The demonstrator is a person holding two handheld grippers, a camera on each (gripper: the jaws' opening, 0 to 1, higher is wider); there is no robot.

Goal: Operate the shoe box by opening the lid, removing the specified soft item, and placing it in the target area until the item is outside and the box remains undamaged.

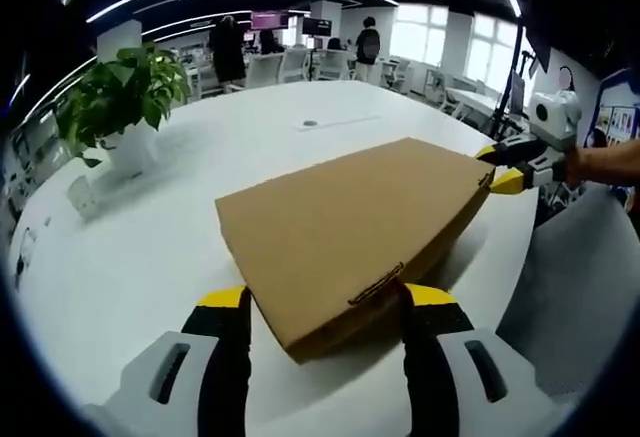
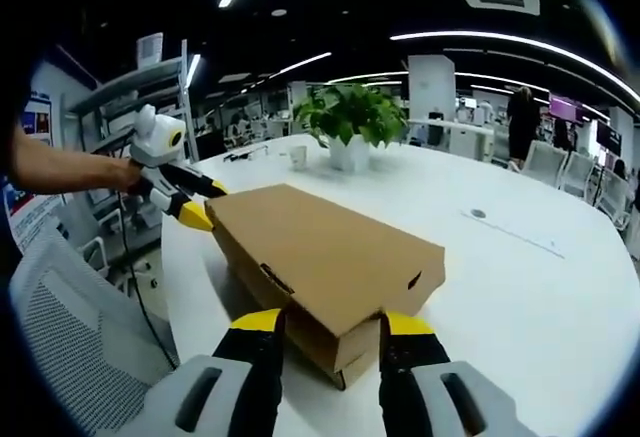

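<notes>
A closed brown cardboard shoe box (image 1: 350, 227) lies on the white table (image 1: 150, 247), its lid down. My left gripper (image 1: 326, 297) stands open, its yellow-tipped jaws on either side of the box's near corner, close to the cardboard. The right gripper (image 1: 497, 168) shows at the far corner, held by a hand. In the right gripper view the shoe box (image 2: 320, 252) runs away from me, and my right gripper (image 2: 335, 323) is open astride its near end. The left gripper (image 2: 193, 202) sits at the far corner. The box's contents are hidden.
A potted green plant (image 1: 120, 97) in a white pot stands on the table beyond the box, with a small white cup (image 2: 298, 156) near it. A grey mesh chair (image 2: 70, 327) stands at the table's edge. People stand by desks in the background.
</notes>
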